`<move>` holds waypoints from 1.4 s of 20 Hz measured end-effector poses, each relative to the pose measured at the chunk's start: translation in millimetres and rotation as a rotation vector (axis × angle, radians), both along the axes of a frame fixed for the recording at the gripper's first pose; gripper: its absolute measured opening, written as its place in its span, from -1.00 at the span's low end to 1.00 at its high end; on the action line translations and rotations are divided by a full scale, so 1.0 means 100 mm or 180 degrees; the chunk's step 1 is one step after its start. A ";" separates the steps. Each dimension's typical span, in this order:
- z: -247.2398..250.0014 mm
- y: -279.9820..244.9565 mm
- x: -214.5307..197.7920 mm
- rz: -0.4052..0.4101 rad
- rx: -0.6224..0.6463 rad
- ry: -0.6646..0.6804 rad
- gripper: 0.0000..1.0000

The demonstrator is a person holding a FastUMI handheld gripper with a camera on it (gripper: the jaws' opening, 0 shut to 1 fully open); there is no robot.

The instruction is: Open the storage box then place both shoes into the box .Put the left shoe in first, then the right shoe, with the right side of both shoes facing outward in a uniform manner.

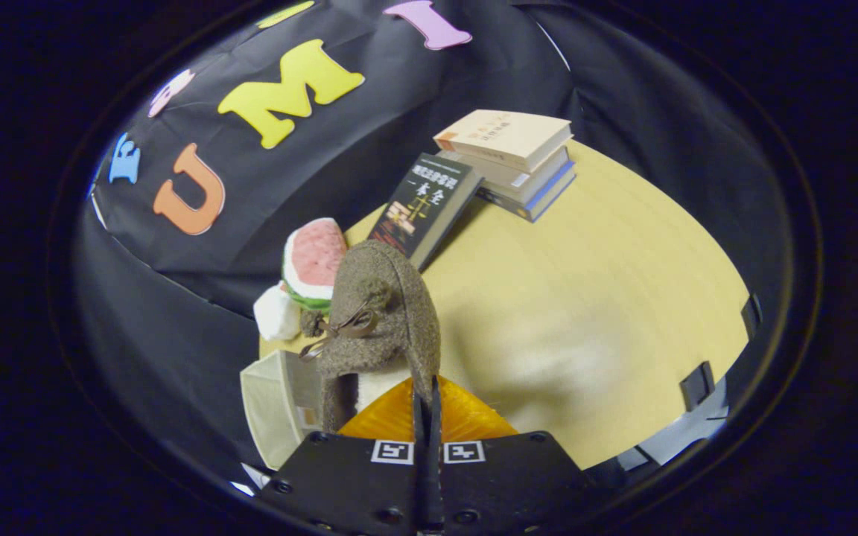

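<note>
My gripper [427,402] fingers pressed together, pinching rear edge of brown felt shoe [380,313]. Shoe hangs just ahead of fingers, toe pointing away, small bow on top. Under shoe, close to fingers, I see orange box lid [466,417]; pale box wall [272,402] left of fingers. Beyond shoe: watermelon slice toy [315,260] and white lump [276,313]. Farther ahead, dark book [425,208] leaning on book stack [511,160]. Wooden table [608,298] right of fingers.
</note>
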State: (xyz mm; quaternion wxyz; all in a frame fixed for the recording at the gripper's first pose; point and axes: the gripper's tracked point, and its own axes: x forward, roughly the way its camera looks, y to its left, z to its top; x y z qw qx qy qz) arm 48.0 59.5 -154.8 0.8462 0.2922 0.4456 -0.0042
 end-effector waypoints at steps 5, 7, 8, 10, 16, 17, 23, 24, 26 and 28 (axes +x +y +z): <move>0.43 1.10 -0.03 0.0215 0.0015 -0.0169 -1.00; 0.44 1.50 -0.06 0.0319 -0.0015 -0.0178 -1.00; 0.41 1.66 -0.08 0.0357 -0.0048 -0.0160 -1.00; 0.30 1.95 -0.12 0.0427 -0.0137 -0.0123 -1.00; -0.12 2.34 -0.27 0.0543 -0.0578 -0.0017 -1.00; -0.19 2.36 -0.27 0.0540 -0.0655 -0.0003 -1.00; -0.48 2.30 -0.21 0.0432 -0.1209 0.0018 -1.00; -0.50 2.31 -0.20 0.0438 -0.1259 0.0014 -0.99; -0.58 2.26 -0.19 0.0428 -0.1402 0.0035 -0.97; -0.64 2.29 -0.19 0.0417 -0.1486 0.0057 -0.95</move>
